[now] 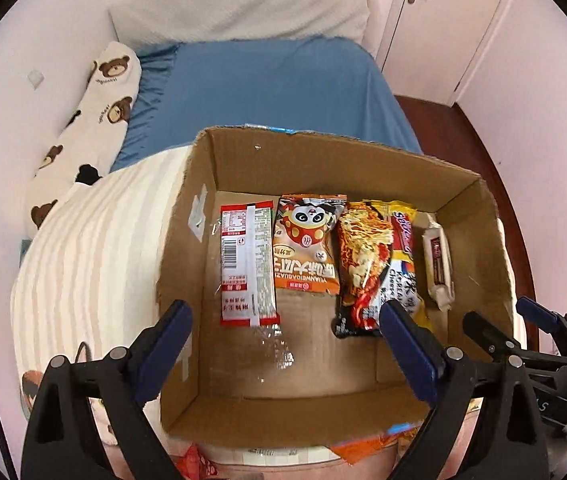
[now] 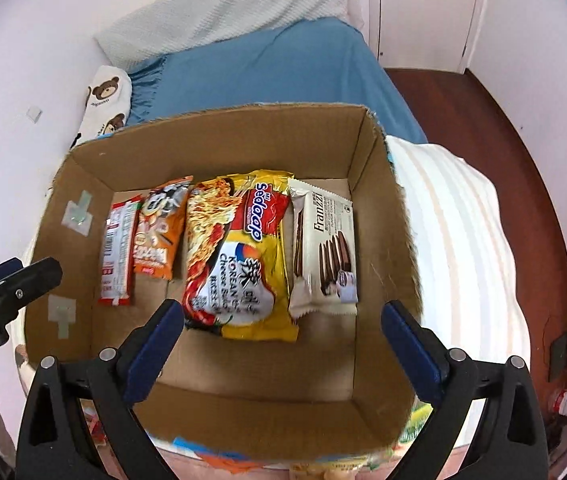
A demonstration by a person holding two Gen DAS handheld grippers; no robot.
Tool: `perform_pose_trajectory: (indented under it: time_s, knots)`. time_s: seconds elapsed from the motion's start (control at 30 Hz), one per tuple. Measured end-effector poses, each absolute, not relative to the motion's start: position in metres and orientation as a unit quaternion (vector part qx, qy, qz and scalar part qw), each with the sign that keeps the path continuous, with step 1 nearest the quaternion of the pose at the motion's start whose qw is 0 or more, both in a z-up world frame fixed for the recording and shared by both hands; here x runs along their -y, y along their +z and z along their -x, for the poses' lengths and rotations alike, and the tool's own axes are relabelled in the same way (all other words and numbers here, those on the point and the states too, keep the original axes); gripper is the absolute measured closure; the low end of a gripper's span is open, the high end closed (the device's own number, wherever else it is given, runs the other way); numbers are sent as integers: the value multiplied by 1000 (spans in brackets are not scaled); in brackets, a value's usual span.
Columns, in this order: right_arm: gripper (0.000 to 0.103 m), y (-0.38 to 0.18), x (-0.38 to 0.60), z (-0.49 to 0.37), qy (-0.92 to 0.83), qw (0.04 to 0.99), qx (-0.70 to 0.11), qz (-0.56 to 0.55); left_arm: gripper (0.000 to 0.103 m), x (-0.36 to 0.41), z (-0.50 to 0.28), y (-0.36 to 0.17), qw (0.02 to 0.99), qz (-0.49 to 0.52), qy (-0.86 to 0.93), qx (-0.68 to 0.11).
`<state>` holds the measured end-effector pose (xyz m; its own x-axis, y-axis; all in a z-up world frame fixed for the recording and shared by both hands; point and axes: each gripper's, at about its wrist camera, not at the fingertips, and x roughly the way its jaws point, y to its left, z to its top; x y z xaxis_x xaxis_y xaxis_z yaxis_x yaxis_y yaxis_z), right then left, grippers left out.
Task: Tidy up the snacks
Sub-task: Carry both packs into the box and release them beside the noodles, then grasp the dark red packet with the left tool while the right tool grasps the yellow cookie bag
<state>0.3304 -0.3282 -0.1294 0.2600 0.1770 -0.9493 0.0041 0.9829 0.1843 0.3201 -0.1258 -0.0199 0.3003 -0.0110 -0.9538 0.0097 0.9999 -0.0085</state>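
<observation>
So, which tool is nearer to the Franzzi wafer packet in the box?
Right. The right tool hangs open just in front of the Franzzi wafer packet. The left tool, also open, hangs further left, nearer the red packet.

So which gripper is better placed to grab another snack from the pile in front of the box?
Probably left: the left gripper hangs open above loose red and orange packets beside the brown cardboard box.
</observation>
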Motion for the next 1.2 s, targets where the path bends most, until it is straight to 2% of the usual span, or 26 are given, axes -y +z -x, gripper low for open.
perform_pose_trajectory:
  time_s: [0.47,0.77,0.93,1.2]
  knots:
    - [2,-48,330,-260,63,837,-540,-59,7,133,-246,42,848,1,-2,-530]
    - [2,-21,334,-227,80,840,-530,-82,7,127,-207,54,845,25,-11,-534]
    - [2,-66,345,-200,75,799,-588,-103,7,98,-171,16,818,30,22,-574]
    - [2,-194,367,-156,22,699,-704,-126,7,38,-107,-93,726,54,99,-678]
